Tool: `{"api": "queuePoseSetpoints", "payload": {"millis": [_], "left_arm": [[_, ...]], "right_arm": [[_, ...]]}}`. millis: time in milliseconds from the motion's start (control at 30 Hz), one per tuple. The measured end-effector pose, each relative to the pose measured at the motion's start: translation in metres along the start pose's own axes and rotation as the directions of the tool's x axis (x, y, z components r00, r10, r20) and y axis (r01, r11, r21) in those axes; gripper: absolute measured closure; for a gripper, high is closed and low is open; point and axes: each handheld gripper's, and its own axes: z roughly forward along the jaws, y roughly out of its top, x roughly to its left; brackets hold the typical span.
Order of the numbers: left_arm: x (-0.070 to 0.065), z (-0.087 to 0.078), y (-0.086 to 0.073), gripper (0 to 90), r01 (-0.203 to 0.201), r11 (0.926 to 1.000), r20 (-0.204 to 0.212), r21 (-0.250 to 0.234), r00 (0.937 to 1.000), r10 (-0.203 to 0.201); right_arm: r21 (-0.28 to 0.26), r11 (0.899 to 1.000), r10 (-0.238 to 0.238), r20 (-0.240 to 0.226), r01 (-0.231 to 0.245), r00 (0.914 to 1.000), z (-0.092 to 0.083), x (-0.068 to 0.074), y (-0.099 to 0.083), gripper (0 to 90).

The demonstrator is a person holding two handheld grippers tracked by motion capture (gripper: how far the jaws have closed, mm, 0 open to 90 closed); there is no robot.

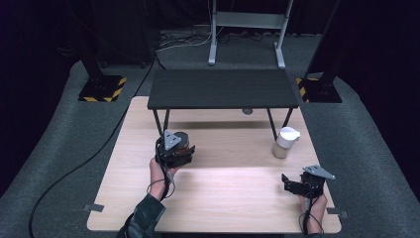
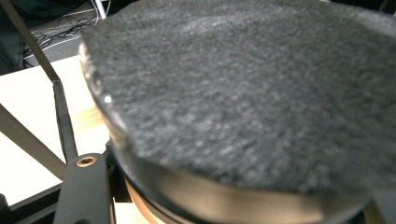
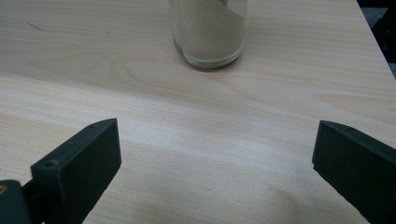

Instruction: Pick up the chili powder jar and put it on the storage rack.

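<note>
My left gripper [image 1: 179,151] is shut on a round object [image 1: 180,140] with a dark top and an orange-brown rim, held just above the wooden table [image 1: 223,198], left of centre. In the left gripper view the round object [image 2: 243,93] is very close, showing a grey felt face, a shiny metal rim and a copper-coloured layer below, beside one black finger [image 2: 84,191]. My right gripper [image 1: 292,182] rests at the table's right front, open [image 3: 215,149] with nothing between its fingers. A glass jar [image 1: 286,142] of pale powder with a white lid stands ahead of it; its lower part [image 3: 208,32] shows in the right gripper view.
A low black shelf on thin legs [image 1: 223,88] stands across the far half of the table. A grey metal stand [image 1: 246,29] is on the floor behind. A cable [image 1: 74,168] trails over the grey carpet at the left.
</note>
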Motion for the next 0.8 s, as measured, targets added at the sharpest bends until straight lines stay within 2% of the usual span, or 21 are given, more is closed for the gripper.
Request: {"api": "queuePoseSetpoints", "payload": {"millis": [233,800], "left_arm": [[0.0,0.004,0.008,31.3,-0.02,0.9998,0.009,-0.001,0.9998,0.02],[0.003,0.011,0.023,31.3,-0.03,0.9995,0.033,-0.008,0.999,0.03]], "right_arm": [[0.0,1.0,-0.003,0.001,0.003,1.0,0.0,0.001,0.0,0.4],[0.002,1.0,-0.005,0.002,0.005,1.0,0.0,0.001,0.0,0.6]]}}
